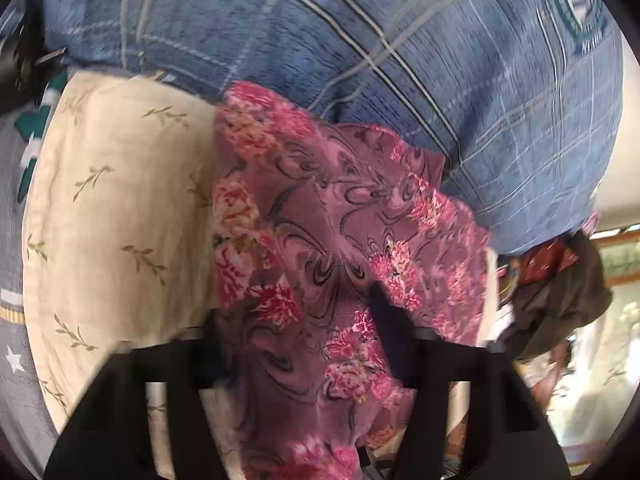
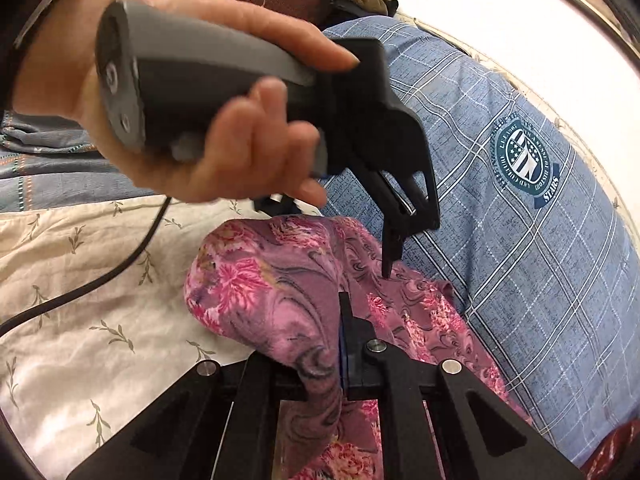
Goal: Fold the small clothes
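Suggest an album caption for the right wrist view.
Both grippers pinch a pink floral garment above a cream sheet.

We find the floral garment (image 1: pixel 320 240) lying across two layers: the leaf-print sheet (image 1: pixel 112 208) at its 9 o'clock side and the checked shirt (image 1: pixel 400 60) at its 12 to 3 o'clock side, overlapping the edge of each. In the right wrist view the same garment (image 2: pixel 272 292) sits centre, with the sheet (image 2: pixel 100 320) at 8 o'clock and the shirt (image 2: pixel 540 260) at 2 o'clock. The left gripper (image 2: pixel 390 264) comes in from 11 o'clock, its tips touching the garment's far part. The right gripper (image 2: pixel 344 320) enters from 6 o'clock, with a bunched fold of the garment between its fingers. A cable (image 2: pixel 100 276) lies on the sheet at 9 o'clock.
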`<state>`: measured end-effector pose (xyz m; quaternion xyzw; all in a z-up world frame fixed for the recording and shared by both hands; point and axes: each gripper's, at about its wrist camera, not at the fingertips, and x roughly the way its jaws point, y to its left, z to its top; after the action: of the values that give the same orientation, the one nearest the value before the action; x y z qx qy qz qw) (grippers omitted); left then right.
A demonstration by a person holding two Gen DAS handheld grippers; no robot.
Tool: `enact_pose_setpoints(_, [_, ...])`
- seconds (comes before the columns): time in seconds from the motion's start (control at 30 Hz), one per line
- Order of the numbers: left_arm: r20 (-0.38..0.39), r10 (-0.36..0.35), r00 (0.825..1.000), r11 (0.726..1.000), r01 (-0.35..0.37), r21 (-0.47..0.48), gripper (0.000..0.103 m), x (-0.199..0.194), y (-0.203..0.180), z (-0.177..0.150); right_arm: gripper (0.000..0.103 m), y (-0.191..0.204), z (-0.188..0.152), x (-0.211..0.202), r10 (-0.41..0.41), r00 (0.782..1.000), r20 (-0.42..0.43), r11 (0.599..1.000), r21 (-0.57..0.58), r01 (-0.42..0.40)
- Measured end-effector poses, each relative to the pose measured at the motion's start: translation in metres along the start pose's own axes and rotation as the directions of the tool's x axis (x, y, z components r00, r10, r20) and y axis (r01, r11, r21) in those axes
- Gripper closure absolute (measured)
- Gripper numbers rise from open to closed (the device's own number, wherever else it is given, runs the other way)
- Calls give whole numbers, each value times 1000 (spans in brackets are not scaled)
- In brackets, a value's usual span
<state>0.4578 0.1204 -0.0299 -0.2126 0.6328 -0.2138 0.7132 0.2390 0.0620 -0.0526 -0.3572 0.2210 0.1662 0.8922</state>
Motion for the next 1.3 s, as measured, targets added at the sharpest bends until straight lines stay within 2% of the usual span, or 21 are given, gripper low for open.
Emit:
enact_pose_setpoints(0.1, [15,55,998,998,-55,7,92,-3,-6,-2,96,-9,-2,-2,11,1000,4,999,33,-12])
enact_pose_setpoints(0.23, [69,52,996,999,-53,9,93,-16,-18,-7,96,-24,-8,-10,13,1000,5,996,83,-13])
enact_pose_setpoints(0.47, [130,92,987,994,-99,52,93,-26,-63,-22,97,-59,-22,-30,31,999,-23,981,193,-26])
enact_pose_setpoints(0.83, [216,140,966,978,-169,124,93,-37,-149,-52,97,-116,-62,-80,38,998,-45,917,398,-17])
enact_pose_setpoints(1.07, [237,170,957,965,-211,159,93,-15,-204,-65,97,-162,-104,-105,62,997,-40,834,551,-30])
enact_pose_setpoints(1.13, [236,176,956,962,-218,164,93,-7,-217,-67,98,-173,-119,-111,67,998,-20,796,603,-41])
enact_pose_setpoints(1.3, [232,205,951,945,-254,204,93,21,-251,-71,98,-197,-154,-120,91,996,-4,744,665,-65])
